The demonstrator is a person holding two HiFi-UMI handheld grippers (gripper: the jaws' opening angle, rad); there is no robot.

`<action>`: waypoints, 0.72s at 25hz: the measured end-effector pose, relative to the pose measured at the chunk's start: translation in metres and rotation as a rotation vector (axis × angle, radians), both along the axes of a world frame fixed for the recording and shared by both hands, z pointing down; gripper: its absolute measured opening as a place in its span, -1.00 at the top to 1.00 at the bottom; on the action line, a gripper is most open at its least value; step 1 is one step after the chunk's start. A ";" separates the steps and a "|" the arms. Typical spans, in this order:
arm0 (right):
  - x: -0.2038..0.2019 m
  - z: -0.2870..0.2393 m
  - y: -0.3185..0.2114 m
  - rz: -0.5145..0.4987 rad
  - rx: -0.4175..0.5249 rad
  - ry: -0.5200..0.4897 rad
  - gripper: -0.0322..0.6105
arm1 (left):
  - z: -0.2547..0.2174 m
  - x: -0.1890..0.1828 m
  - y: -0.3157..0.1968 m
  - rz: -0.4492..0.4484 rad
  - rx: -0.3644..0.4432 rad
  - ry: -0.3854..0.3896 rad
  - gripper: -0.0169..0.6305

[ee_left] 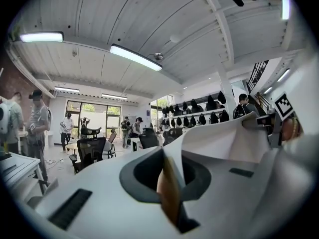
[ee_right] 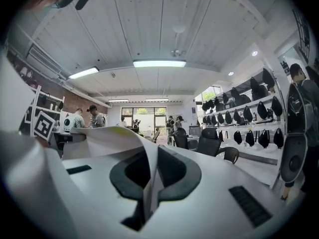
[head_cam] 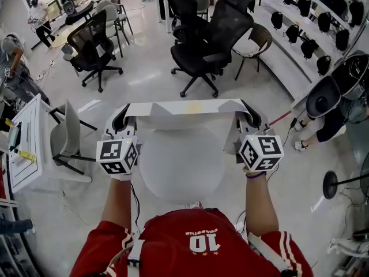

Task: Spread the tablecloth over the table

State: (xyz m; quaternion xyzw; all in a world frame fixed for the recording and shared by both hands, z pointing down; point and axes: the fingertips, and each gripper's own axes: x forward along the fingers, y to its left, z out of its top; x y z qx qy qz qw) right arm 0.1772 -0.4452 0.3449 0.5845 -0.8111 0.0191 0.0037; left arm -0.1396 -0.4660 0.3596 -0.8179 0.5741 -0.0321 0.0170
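— How much room is there around the table?

— It is round and white and sits in the middle of the head view. Above it in the frame the floor is bare up to the black office chairs at upper centre. A grey chair stands close by on the left, with a white desk beyond it at the left edge. At the right edge a person crouches, and a stand with a round foot is at lower right.

— And the tablecloth?

— It is stretched as a white band across the table's far edge, from one gripper to the other. Whether it touches the tabletop, I cannot tell.

— How do the grippers hold it?

— The left gripper is at the band's left end, its jaws pressed together on a pinched fold of cloth. The right gripper is at the right end, clamped on a fold in the same way. In each gripper view the cloth runs out sideways from the jaws toward the other gripper.
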 end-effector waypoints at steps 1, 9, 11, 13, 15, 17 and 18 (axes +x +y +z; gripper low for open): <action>-0.001 0.004 0.006 0.000 -0.006 0.000 0.84 | 0.004 -0.001 0.005 0.002 -0.006 0.000 0.91; -0.002 0.032 0.049 0.006 -0.062 -0.024 0.84 | 0.036 -0.002 0.047 0.041 -0.065 0.058 0.91; -0.003 0.037 0.059 0.007 -0.078 -0.036 0.84 | 0.042 -0.003 0.058 0.041 -0.084 0.069 0.91; -0.004 0.042 0.071 0.006 -0.092 -0.049 0.84 | 0.048 -0.005 0.070 0.039 -0.098 0.072 0.91; -0.008 0.048 0.083 0.005 -0.102 -0.050 0.84 | 0.055 -0.008 0.082 0.039 -0.109 0.068 0.91; -0.011 0.056 0.094 0.003 -0.114 -0.046 0.84 | 0.063 -0.012 0.092 0.037 -0.121 0.068 0.91; -0.012 0.060 0.100 0.002 -0.121 -0.046 0.84 | 0.067 -0.012 0.098 0.036 -0.128 0.070 0.91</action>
